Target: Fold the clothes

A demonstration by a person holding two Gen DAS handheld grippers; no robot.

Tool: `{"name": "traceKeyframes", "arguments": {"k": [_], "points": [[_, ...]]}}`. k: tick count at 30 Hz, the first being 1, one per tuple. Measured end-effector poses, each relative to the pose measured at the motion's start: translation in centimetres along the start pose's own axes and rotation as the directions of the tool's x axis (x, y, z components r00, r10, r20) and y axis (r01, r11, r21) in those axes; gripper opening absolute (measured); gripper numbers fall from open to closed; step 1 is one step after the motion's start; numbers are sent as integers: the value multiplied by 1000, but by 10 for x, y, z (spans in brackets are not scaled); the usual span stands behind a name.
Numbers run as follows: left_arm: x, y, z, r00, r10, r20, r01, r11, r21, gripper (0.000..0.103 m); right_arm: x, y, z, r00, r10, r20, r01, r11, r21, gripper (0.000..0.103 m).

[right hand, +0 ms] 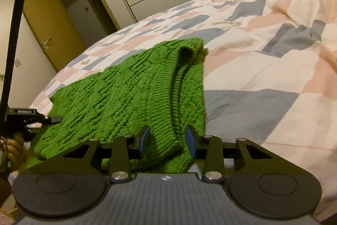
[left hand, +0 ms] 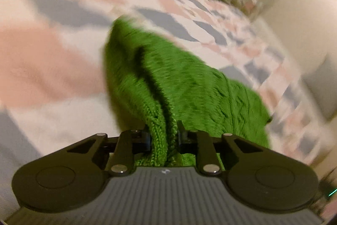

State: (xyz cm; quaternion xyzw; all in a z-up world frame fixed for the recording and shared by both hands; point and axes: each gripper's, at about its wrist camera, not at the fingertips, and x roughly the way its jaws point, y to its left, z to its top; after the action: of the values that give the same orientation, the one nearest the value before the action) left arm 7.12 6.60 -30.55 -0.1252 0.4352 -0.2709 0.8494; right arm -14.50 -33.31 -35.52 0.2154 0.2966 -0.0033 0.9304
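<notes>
On a bed under a pink, grey and white patchwork quilt (right hand: pixel 263 69), a green knitted sweater (right hand: pixel 130 85) lies with its long axis running from the near edge away toward the far side. At left, the left gripper (left hand: pixel 163 137) is clamped on a bunched fold of the knit at the near hem. At right, the right gripper (right hand: pixel 167 138) straddles the ribbed collar, its blue pads (right hand: pixel 145 139) flanking the wool with gaps visible, not yet pinching. Both grippers sit at the near end; the fold likely carries away from them.
</notes>
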Motion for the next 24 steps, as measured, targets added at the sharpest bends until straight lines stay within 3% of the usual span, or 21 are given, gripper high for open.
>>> {"name": "traceKeyframes", "arguments": {"k": [4, 10, 13, 15, 18, 20, 24], "points": [[-1, -78, 11, 1000, 16, -3, -15, 977, 213, 17, -11, -10, 3, 999, -35, 16, 35, 999, 20, 41], [44, -191, 2, 998, 28, -51, -1, 878, 479, 17, -34, -34, 1, 995, -82, 48, 78, 994, 75, 41], [72, -238, -16, 992, 50, -119, 26, 826, 563, 19, -44, -44, 0, 993, -103, 56, 98, 991, 96, 41], [85, -256, -28, 984, 25, -179, 84, 812, 577, 20, -50, -50, -1, 991, -118, 59, 111, 988, 109, 41], [85, -260, -34, 960, -91, -263, 217, 839, 500, 20, -58, -59, -2, 989, -134, 62, 124, 982, 140, 41], [72, -250, -32, 954, -159, -255, 261, 859, 441, 20, -62, -65, -3, 989, -133, 65, 121, 979, 162, 41], [43, -218, -32, 983, -102, -150, 155, 900, 407, 19, -63, -71, -4, 991, -117, 68, 101, 973, 206, 44]]}}
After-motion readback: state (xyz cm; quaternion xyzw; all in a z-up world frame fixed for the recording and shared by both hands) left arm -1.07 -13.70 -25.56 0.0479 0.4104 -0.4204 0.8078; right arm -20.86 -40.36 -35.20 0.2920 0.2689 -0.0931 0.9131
